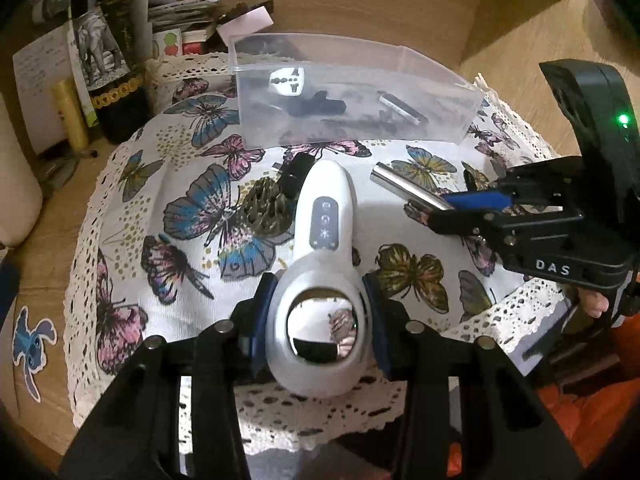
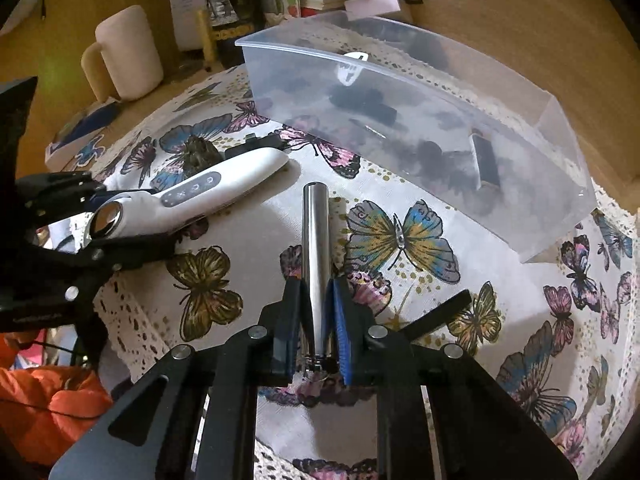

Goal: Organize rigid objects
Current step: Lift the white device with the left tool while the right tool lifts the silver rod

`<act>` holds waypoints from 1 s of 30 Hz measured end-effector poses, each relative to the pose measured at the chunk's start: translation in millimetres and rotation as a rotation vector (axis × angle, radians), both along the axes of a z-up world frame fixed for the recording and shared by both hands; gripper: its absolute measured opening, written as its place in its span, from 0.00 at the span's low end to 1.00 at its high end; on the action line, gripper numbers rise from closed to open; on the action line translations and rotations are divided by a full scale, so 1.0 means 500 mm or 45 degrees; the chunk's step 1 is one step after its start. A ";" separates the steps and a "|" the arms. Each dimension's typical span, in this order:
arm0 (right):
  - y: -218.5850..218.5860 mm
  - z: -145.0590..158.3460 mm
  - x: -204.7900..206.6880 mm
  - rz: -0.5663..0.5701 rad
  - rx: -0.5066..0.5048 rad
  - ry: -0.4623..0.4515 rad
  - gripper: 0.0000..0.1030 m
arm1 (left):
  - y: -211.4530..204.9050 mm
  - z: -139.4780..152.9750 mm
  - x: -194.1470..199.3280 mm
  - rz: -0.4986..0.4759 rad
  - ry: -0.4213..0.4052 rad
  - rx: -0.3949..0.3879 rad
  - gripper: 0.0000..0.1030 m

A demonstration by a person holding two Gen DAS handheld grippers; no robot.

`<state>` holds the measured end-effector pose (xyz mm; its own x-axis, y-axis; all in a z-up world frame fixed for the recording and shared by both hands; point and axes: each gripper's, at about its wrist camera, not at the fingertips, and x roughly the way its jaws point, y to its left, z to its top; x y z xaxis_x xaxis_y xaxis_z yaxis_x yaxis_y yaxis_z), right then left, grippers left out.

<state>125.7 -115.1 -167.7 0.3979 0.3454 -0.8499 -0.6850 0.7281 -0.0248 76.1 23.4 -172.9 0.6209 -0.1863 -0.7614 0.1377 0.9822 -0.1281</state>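
Left wrist view is showing the left gripper [image 1: 318, 312] squeezing the white gadget [image 1: 320, 248] while the right gripper [image 2: 318, 320] is pinching the metal tube [image 2: 316, 248], both probably heading into the clear box [image 1: 420, 120] at 12 o'clock.

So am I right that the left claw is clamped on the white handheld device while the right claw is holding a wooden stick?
Not quite: the right claw holds a shiny metal cylinder, not a wooden stick, as the right wrist view shows. The left claw is indeed clamped on the white handheld device.
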 end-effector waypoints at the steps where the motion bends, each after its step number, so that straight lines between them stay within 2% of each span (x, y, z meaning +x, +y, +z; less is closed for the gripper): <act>1: 0.005 -0.002 0.006 -0.003 0.004 -0.003 0.15 | 0.000 0.000 -0.003 0.002 -0.005 0.003 0.41; 8: 0.001 0.000 0.000 -0.082 0.055 -0.013 0.14 | -0.014 0.009 -0.034 0.023 -0.069 0.048 0.40; 11: -0.010 0.011 -0.006 -0.098 0.108 0.004 0.14 | -0.019 0.032 -0.035 0.031 -0.107 0.067 0.40; 16: -0.035 0.048 -0.012 -0.135 0.205 -0.032 0.14 | -0.039 0.090 -0.045 -0.015 -0.220 0.092 0.40; 30: -0.076 0.128 -0.001 -0.223 0.356 -0.149 0.14 | -0.059 0.163 0.013 0.003 -0.314 0.038 0.40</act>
<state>125.2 -153.0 -103.8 0.5610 0.4764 -0.6770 -0.5535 0.8240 0.1212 82.4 -6.1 -91.2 0.7888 -0.1643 -0.5922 0.1590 0.9854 -0.0615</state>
